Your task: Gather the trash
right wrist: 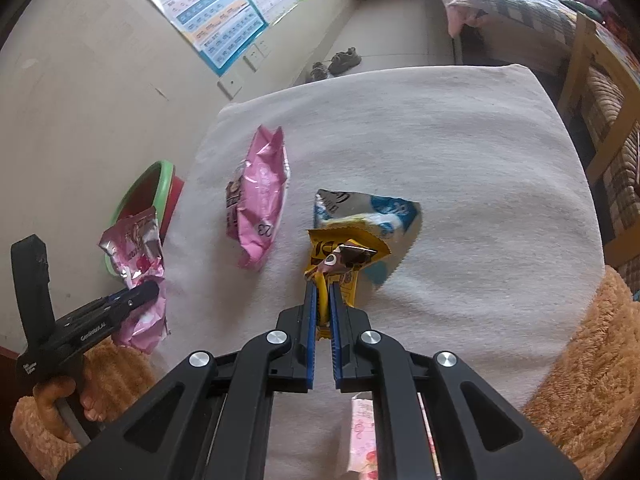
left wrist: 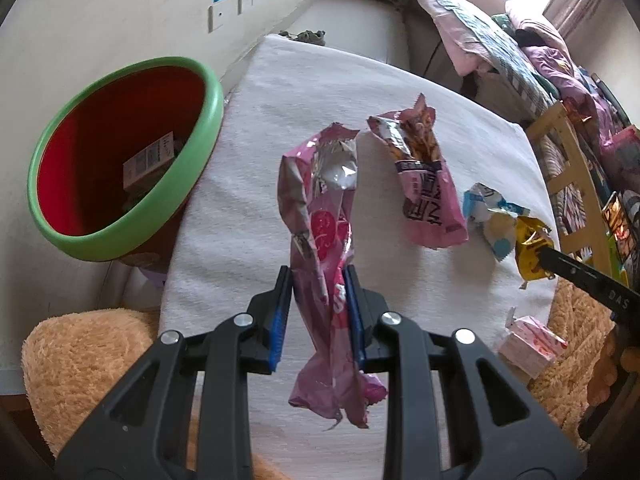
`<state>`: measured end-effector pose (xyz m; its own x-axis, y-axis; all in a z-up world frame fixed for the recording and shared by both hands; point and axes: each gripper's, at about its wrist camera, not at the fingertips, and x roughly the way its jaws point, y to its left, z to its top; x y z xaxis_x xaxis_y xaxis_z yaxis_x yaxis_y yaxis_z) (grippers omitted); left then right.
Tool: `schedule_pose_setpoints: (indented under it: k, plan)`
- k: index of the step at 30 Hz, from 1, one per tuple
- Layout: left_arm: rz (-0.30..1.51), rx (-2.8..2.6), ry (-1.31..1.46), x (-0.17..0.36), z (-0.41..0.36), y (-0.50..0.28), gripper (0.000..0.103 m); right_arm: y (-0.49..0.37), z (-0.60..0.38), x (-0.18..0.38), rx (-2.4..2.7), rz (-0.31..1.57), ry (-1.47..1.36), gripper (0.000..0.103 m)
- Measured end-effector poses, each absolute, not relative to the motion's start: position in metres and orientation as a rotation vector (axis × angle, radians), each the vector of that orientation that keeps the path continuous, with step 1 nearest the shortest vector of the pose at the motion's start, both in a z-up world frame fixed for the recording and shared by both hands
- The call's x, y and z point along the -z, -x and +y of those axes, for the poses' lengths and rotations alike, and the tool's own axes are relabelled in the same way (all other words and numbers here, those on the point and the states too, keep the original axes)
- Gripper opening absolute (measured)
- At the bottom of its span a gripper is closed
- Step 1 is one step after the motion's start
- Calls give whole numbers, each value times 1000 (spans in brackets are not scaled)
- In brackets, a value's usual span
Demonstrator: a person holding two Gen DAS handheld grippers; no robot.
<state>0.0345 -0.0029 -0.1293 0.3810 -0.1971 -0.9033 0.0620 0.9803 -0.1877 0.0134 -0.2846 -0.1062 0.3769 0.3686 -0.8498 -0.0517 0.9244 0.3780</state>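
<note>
A: What is in the bin (left wrist: pixel 120 160)?
B: It is red inside with a green rim, standing just beside the left edge of the white cloth (left wrist: pixel 360 92). A small printed box (left wrist: pixel 150 160) lies at the bottom, with something darker under it that I cannot make out.

A: And the grippers?
B: The left gripper (left wrist: pixel 318 280) is nearly closed, its blue pads pinching a long pink wrapper (left wrist: pixel 320 216) that hangs clear of the cloth. The right gripper (right wrist: pixel 323 292) is clamped tight on a yellow wrapper (right wrist: pixel 344 256).

A: How much trash is left lying there?
B: Three pieces. One pink snack bag (left wrist: pixel 428 184) mid-cloth, one blue and white wrapper (left wrist: pixel 490 216) just beside the yellow one, and one small pink carton (left wrist: pixel 528 344) at the near edge.

A: So two wrappers held?
B: Yes, one in each gripper.
</note>
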Motion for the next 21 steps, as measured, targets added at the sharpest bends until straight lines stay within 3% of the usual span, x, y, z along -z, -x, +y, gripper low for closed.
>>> schedule_pose_setpoints:
  k: [21]
  plan:
    - [1135, 55, 236, 129, 55, -37, 25, -12, -230, 104, -380, 1192, -203, 6]
